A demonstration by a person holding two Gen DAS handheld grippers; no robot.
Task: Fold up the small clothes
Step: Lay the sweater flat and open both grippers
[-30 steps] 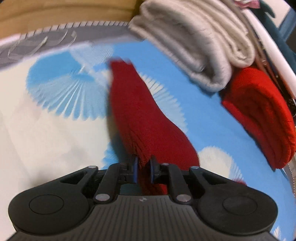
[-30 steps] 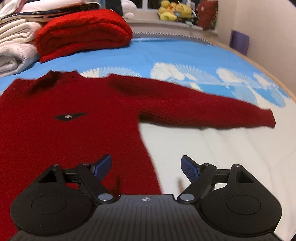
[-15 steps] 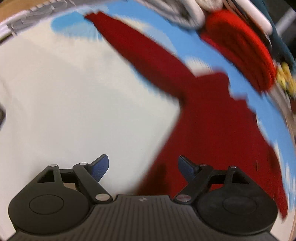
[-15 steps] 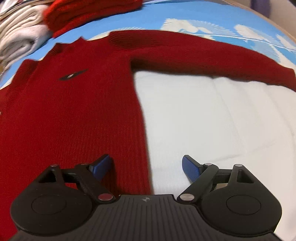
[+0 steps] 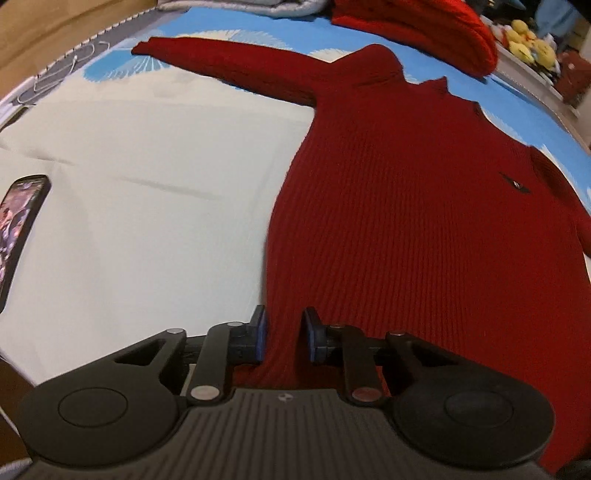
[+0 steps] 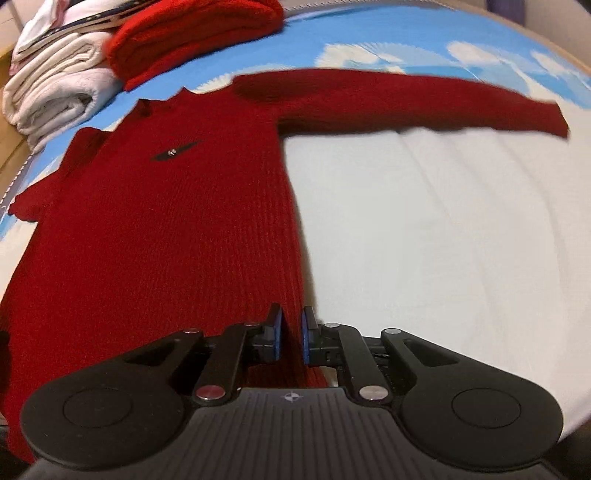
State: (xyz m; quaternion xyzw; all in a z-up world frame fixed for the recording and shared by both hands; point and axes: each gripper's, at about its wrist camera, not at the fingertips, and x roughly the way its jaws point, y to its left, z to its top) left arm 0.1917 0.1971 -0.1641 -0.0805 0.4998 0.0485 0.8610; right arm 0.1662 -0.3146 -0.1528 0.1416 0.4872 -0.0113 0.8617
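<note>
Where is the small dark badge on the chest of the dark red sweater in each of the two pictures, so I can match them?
Left wrist view: the badge sits far right, about mid-height, on the sweater.
Right wrist view: the badge sits left of centre, in the upper third, on the sweater.
Shared landmark: the folded bright red knit, top right in the left view, top centre in the right.

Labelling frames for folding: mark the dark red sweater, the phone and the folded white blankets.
dark red sweater (image 5: 406, 221): left wrist view, middle of the body.
phone (image 5: 18, 225): left wrist view, its screen.
folded white blankets (image 6: 59, 88): right wrist view, rolled front edge.
</note>
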